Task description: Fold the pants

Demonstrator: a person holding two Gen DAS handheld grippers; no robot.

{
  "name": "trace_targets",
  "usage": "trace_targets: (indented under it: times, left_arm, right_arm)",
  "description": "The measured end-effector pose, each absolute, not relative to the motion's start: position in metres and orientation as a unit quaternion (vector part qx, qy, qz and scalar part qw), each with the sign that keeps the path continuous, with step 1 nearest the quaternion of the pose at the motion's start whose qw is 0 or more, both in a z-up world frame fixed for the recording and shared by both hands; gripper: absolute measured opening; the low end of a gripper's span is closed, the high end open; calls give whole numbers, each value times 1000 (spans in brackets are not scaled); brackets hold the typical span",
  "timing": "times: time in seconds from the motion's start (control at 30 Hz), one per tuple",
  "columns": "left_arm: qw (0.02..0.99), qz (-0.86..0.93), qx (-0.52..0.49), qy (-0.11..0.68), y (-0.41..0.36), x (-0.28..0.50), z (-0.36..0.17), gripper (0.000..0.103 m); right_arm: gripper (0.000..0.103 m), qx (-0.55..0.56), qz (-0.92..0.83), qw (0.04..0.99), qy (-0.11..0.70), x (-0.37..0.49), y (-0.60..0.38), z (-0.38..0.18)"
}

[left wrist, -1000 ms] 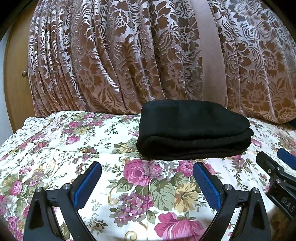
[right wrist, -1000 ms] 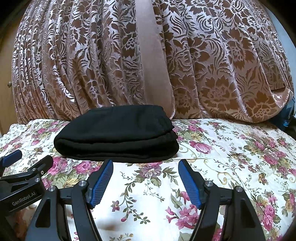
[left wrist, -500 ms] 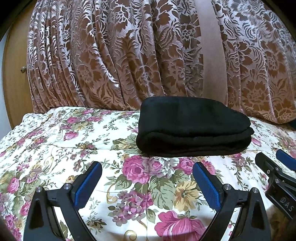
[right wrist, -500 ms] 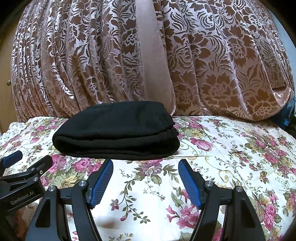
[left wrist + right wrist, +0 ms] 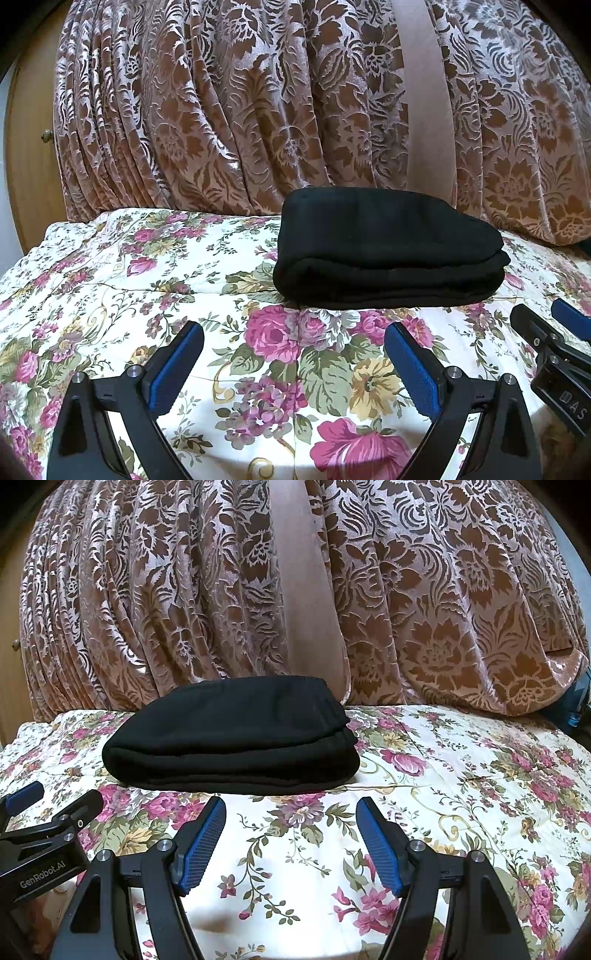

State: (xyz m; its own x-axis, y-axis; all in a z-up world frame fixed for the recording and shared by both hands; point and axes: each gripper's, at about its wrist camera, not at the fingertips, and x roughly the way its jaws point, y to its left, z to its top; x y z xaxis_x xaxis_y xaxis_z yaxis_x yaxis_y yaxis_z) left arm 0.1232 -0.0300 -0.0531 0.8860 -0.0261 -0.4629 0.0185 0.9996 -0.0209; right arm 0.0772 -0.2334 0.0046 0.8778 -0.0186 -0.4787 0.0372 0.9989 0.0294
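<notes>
The black pants (image 5: 388, 247) lie folded in a compact stack on the floral bedspread (image 5: 110, 280), near the curtain. They also show in the right wrist view (image 5: 232, 738). My left gripper (image 5: 293, 363) is open and empty, a short way in front of the stack. My right gripper (image 5: 290, 834) is open and empty, also in front of the stack and slightly to its right. Each gripper shows at the edge of the other's view: the right one (image 5: 557, 325), the left one (image 5: 51, 805).
A brown and pink floral curtain (image 5: 258, 110) hangs right behind the bed. A wooden door (image 5: 29, 155) with a small knob stands at the far left. A blue object (image 5: 576, 709) sits at the far right edge of the bed.
Both grippers have drawn back and lifted a little, so the folded pants sit slightly lower in both views. The pants have not moved.
</notes>
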Motion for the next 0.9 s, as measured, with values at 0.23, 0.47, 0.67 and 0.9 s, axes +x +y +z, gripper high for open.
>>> trace_targets:
  times: [0.23,0.47,0.67,0.9]
  left_arm:
    - [971,-12,-8,240,-30,123,-54,98]
    - [970,-12,-8,245,-30,125,-55,98]
    - [969,-12,-9,248,-30,126,-55,98]
    - [968,-12,-10,252,-30,127,-57,98]
  right_arm:
    - [74,20,-14,968,248,78,-234,4]
    - [74,20,-15,968,248,78,-234,4]
    - [74,20,-15,968,249,79,-233,3]
    - [74,21,-15,968,251,79,-234,3]
